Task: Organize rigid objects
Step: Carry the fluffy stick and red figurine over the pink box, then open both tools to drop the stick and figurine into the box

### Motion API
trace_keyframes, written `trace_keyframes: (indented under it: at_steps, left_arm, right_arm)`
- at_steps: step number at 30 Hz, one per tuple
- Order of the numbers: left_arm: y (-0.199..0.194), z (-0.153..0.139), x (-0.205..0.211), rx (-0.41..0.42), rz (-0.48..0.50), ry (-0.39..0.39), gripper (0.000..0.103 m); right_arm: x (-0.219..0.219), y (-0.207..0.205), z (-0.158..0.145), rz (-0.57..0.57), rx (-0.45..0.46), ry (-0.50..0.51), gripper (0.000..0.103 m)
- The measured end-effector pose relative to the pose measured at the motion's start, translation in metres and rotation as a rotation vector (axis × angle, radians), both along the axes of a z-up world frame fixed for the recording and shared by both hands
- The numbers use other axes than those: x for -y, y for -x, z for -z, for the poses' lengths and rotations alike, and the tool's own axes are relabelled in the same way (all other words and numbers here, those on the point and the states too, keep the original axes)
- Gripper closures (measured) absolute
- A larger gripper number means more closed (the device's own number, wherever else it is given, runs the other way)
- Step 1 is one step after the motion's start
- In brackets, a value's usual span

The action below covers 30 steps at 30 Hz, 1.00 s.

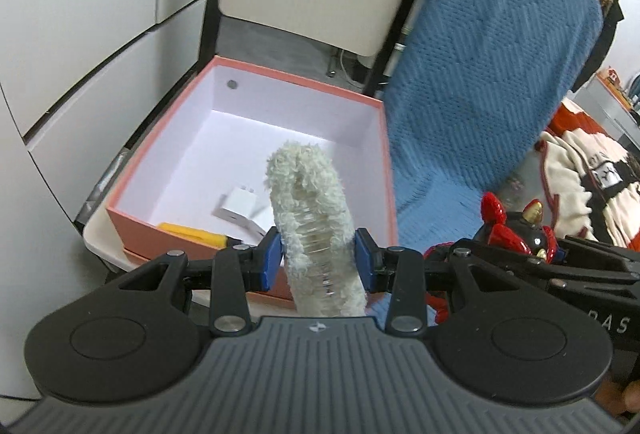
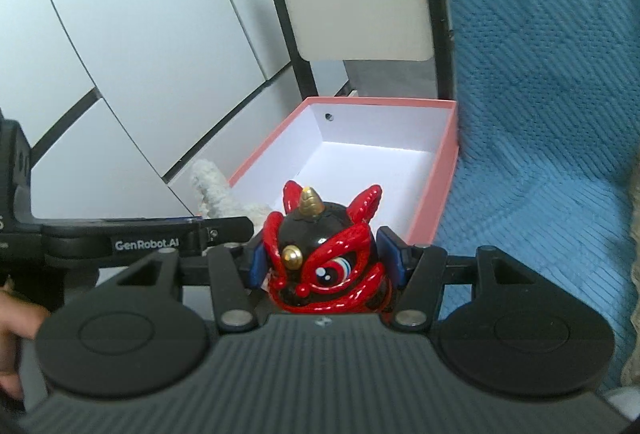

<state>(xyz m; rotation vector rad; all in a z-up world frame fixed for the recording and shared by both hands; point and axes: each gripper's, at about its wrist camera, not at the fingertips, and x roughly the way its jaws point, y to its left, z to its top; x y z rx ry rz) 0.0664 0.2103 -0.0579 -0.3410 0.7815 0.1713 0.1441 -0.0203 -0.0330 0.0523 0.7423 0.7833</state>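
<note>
A: What is your left gripper (image 1: pixel 318 257) doing?

B: Its blue pads (image 1: pixel 269 254) are clamped on a clear bottle in a fuzzy white cover (image 1: pixel 310 218), which you hold just above the near edge of the pink box (image 1: pixel 256 74). Inside that box lie a white charger (image 1: pixel 236 208) and a yellow tool (image 1: pixel 192 234), both near its front wall.

A: And your right gripper (image 2: pixel 324 260)?

B: You have it closed on the red and black lion figurine (image 2: pixel 324 254), pads against both flanks, short of the pink box's near end. The blue knitted blanket (image 2: pixel 540 114) runs along the box's right side, touching it.
</note>
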Motion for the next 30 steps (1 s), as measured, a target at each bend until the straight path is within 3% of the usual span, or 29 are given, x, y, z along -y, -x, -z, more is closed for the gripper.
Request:
trace_keyframes:
  at_steps: [8,15,24,30]
  left_arm:
    - [-0.039,0.018,-0.047,-0.037,-0.012,0.022,0.059]
    - [-0.077,0.056,-0.084,-0.107,-0.004,0.044,0.059]
    - [-0.109,0.104,-0.106,-0.188,0.009,0.065,0.059]
    - [-0.118,0.115,-0.113,-0.192,0.010,0.072,0.059]
  right_arm:
    - [-0.044,-0.033,0.017,0.011,-0.047,0.038,0.045]
    - [-0.073,-0.063,0.048,0.027,-0.109,0.084,0.045]
    - [-0.097,-0.088,0.088,0.039,-0.177,0.147,0.045]
    - [-0.107,-0.099,0.103,0.044,-0.185,0.192,0.044]
